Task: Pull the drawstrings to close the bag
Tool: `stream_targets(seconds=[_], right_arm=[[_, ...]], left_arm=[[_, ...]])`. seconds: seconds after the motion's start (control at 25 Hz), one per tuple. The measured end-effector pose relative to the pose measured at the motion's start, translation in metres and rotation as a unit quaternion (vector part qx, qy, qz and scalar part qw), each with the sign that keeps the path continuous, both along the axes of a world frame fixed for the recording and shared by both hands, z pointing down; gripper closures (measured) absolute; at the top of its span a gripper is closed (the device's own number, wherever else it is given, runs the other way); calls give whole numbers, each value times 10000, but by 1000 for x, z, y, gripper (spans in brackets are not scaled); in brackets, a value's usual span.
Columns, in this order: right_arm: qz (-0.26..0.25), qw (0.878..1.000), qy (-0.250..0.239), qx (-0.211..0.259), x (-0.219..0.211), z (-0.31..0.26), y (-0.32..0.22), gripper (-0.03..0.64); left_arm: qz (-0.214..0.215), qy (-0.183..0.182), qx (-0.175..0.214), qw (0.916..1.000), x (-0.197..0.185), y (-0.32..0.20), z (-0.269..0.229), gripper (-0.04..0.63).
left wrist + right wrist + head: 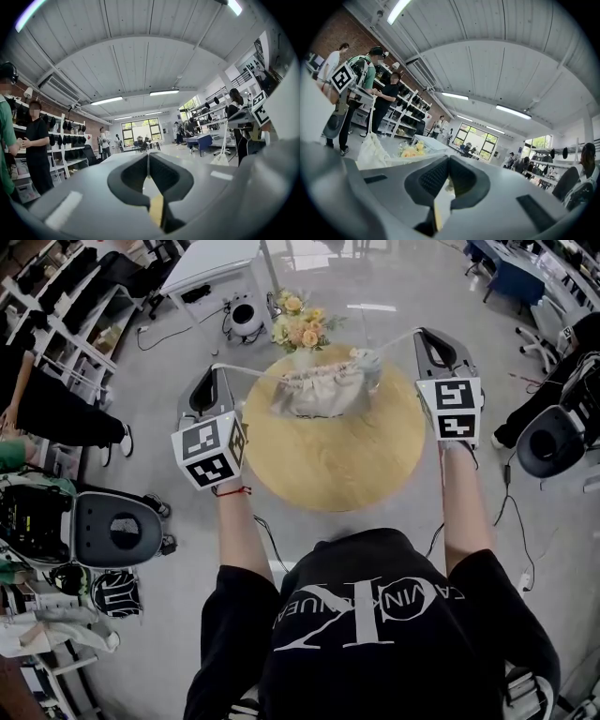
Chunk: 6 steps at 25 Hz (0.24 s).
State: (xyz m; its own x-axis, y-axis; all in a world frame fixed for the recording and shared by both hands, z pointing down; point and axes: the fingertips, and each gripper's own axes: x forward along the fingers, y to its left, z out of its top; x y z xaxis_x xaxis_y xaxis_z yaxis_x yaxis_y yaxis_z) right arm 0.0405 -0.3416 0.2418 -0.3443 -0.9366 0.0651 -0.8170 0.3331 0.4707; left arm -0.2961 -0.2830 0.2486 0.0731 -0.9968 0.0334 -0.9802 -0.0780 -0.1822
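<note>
— What do your grippers hold?
— My left gripper (218, 369) pinches the left drawstring (248, 372). My right gripper (419, 332) pinches the right drawstring (394, 339).
— And the bag?
— The drawstring bag (319, 390) lies on the far side of the round wooden table (328, 465), just beside the flowers (302, 326).

From the head view, the bag (319, 390) hid the base of the flowers (302, 326), and its mouth was too small to judge as closed or not. The left drawstring (248, 371) and right drawstring (394, 338) vanished under the tips of the left claw (217, 369) and right claw (419, 334). In the right gripper view, the claw's own housing cut off the bag's bottom. In the left gripper view, distant people (102, 143) were too small to make out.
</note>
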Motion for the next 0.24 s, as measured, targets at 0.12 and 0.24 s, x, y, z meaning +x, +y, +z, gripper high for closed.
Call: stream_targets(seconds=[0.12, 0.24], right_arm=[[-3, 10000, -29, 0, -2, -5, -5, 599], [-24, 10000, -47, 15, -4, -9, -10, 600]], left_arm=[[-2, 10, 5, 10000, -3, -6, -4, 579], [4, 8, 31, 10000, -5, -10, -8, 579]])
